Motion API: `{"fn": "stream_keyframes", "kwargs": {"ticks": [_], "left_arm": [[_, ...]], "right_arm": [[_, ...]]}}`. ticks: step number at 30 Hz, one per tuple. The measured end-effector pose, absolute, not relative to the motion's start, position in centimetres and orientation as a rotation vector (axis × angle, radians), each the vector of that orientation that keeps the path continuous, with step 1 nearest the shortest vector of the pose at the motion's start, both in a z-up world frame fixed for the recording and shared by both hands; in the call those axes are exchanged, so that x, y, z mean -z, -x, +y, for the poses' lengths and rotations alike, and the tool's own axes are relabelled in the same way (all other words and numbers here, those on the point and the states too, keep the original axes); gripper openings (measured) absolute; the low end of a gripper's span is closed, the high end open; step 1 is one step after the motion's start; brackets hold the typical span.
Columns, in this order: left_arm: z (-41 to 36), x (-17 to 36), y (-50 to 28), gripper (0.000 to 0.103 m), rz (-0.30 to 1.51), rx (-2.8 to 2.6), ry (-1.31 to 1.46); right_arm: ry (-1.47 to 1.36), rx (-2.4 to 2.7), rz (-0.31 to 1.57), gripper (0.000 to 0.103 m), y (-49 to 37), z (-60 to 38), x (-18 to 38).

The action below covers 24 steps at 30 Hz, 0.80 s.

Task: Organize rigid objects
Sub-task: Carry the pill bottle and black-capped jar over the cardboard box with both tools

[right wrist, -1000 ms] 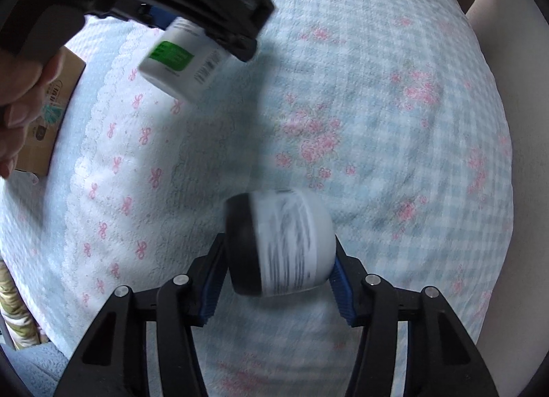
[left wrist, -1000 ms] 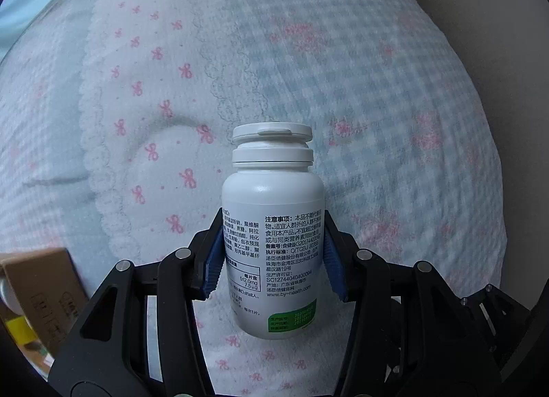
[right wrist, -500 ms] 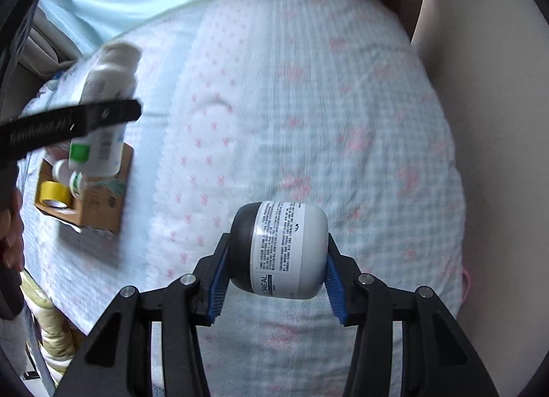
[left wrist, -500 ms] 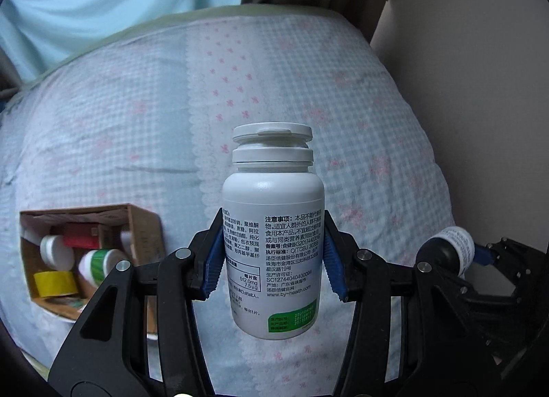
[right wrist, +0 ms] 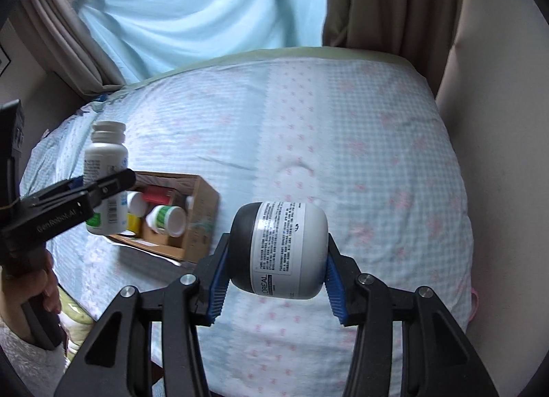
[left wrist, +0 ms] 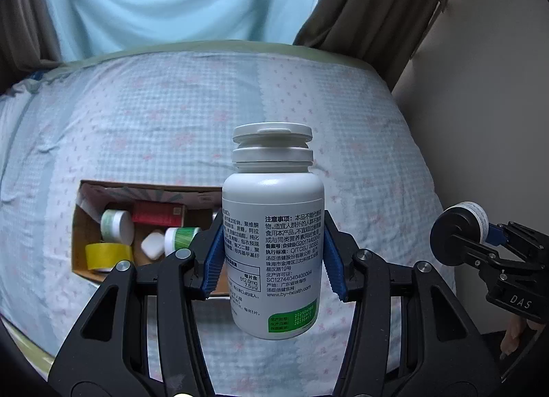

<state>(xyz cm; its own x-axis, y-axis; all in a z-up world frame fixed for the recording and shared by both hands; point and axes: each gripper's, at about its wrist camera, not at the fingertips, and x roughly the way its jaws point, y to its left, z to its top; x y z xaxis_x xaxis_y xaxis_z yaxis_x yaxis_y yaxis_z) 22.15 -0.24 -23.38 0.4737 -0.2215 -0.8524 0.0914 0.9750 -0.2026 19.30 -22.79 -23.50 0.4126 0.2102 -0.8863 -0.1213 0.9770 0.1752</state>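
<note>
left wrist view: the left hand-held gripper (left wrist: 272, 261) is clamped on an upright white plastic supplement bottle (left wrist: 272, 235), lifted above the open cardboard box (left wrist: 77, 225) on the checked bed (left wrist: 360, 129), likely for dropping in.

right wrist view: the right hand-held gripper (right wrist: 274, 273) pinches a black-and-white round jar (right wrist: 278, 249) sideways, clear of the bed, probably next.

Box (left wrist: 77, 225) on bed (left wrist: 360, 115), left of both held containers, jars (left wrist: 116, 223) and tape (left wrist: 108, 255) inside
</note>
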Motion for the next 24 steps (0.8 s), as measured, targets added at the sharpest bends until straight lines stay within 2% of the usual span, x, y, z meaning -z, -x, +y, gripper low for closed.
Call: {"fn": "stream_keyframes", "kwargs": {"ticks": [14,24], "left_arm": [[19.4,25.9,-22.3,0.046,1.118,0.199,0.112],[26.8,31.7,-26.2,0.046,1.212,0.183,0.130]], "right_arm": [[-0.187,-0.211,1.137,0.045,-19.8,-4.5,23.5],[-0.135,-0.245,1.248,0.045,-22.9,5.1,27.8]]}}
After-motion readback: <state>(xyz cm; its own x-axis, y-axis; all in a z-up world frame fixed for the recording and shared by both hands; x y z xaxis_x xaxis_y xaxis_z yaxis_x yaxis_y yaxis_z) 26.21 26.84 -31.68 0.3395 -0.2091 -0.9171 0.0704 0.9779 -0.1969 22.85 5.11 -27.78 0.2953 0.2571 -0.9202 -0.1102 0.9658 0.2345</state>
